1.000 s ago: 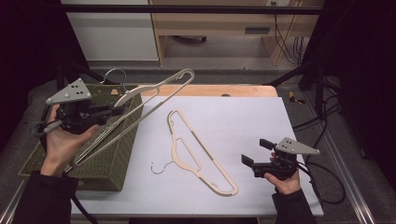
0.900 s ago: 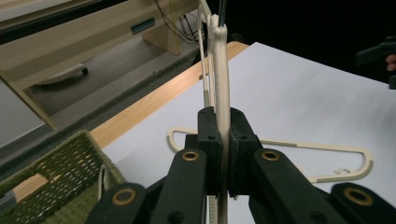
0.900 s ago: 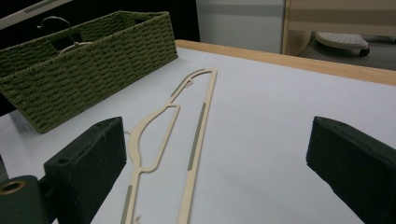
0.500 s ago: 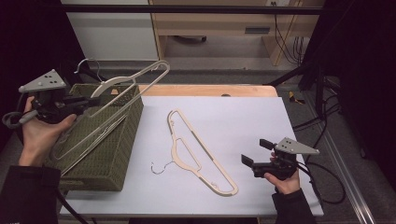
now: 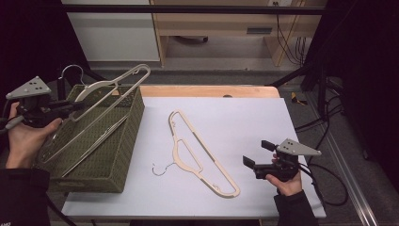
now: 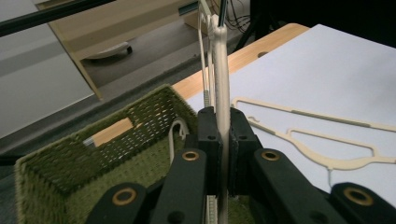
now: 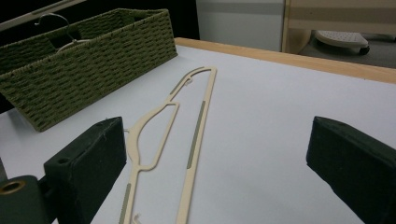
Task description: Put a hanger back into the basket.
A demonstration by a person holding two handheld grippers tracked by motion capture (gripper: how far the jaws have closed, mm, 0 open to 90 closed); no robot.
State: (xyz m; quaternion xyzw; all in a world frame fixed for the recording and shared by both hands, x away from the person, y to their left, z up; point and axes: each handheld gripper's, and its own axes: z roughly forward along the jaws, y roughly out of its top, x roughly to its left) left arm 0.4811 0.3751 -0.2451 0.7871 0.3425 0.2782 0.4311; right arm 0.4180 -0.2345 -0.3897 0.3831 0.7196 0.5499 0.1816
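Note:
My left gripper [image 5: 75, 106] is shut on a cream plastic hanger [image 5: 113, 87] and holds it tilted over the green woven basket [image 5: 124, 150] at the table's left. In the left gripper view the jaws clamp the hanger's [image 6: 221, 70] thin edge above the basket [image 6: 70, 158]. Its metal hook [image 5: 70, 70] points to the far left. A second cream hanger [image 5: 197, 150] lies flat on the white table top. My right gripper [image 5: 258, 155] is open near the front right, just right of that hanger [image 7: 196, 116], with nothing between its fingers [image 7: 88, 154].
A thin pale bar [image 5: 96, 143] lies slanted inside the basket. The basket [image 7: 84, 51] stands along the table's left edge. A wooden strip [image 5: 211, 91] borders the far side of the table. Cables [image 5: 324, 179] trail off the right edge.
My left gripper has carried the hanger leftward, from the basket's right rim to over the basket. The right gripper and the hanger on the table have stayed put.

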